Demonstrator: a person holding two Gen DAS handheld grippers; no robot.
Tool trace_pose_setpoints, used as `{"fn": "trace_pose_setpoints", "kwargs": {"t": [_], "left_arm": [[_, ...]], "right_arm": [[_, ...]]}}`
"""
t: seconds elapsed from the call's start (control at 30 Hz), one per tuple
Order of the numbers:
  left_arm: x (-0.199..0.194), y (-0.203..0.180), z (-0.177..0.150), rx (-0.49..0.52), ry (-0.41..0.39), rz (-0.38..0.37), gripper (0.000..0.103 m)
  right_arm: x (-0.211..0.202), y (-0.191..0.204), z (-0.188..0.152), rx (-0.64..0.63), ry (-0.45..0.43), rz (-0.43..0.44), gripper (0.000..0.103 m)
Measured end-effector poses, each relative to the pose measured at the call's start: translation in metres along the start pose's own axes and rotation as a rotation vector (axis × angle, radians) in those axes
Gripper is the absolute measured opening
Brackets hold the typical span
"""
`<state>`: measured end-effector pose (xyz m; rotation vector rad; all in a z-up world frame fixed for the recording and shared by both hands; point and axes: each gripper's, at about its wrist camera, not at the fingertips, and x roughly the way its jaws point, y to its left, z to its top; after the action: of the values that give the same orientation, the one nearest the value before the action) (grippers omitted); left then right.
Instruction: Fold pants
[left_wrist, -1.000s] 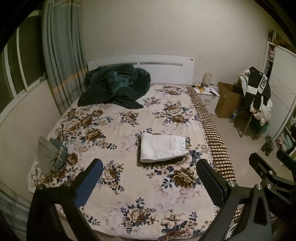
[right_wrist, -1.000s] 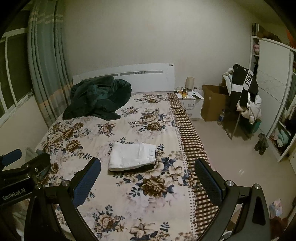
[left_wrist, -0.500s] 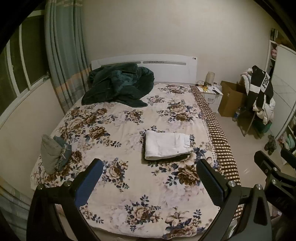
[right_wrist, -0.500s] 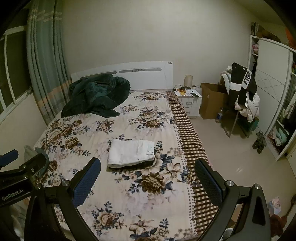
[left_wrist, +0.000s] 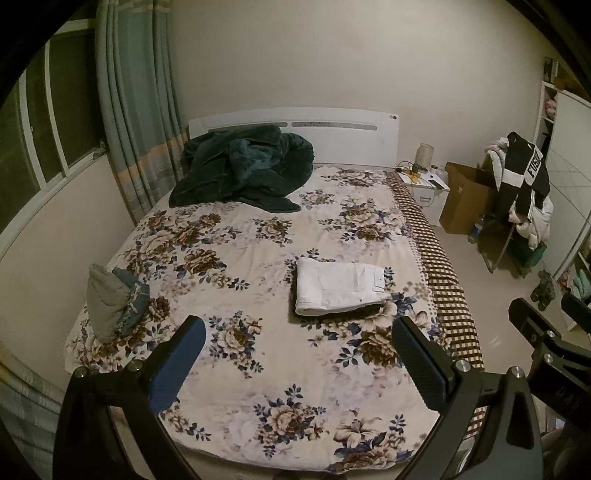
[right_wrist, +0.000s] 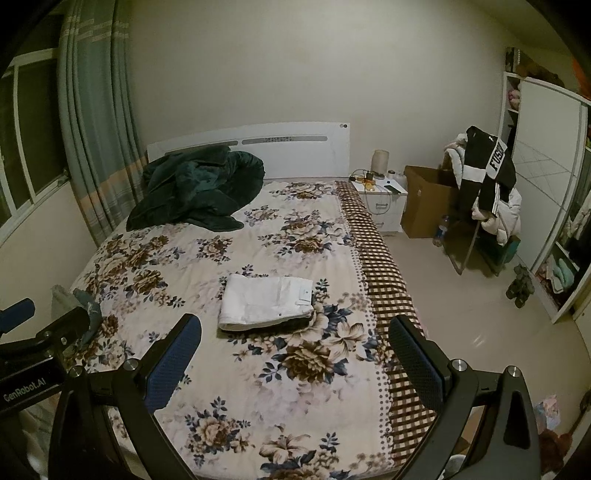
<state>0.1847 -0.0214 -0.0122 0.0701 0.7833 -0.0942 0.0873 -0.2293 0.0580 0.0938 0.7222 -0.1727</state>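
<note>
Left wrist view, folded white pants (left_wrist: 340, 286) beyond spread, empty left claw (left_wrist: 297, 354), right claw (right_wrist: 293, 350) likewise spread.

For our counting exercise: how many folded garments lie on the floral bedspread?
2. The folded white pants lie right of the bed's centre; a folded grey-blue garment sits at the left edge. The crumpled dark green blanket by the headboard could hide more.
</note>
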Motion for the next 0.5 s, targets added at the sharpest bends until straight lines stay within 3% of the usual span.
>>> {"fn": "trace_pose_setpoints", "kwargs": {"t": [0.5], "left_arm": [[-0.0019, -0.0007, -0.0016, -0.001, 0.0, 0.001, 0.103]], "right_arm": [[0.0005, 0.0029, -0.0024, 0.001, -0.001, 0.005, 0.103]]}}
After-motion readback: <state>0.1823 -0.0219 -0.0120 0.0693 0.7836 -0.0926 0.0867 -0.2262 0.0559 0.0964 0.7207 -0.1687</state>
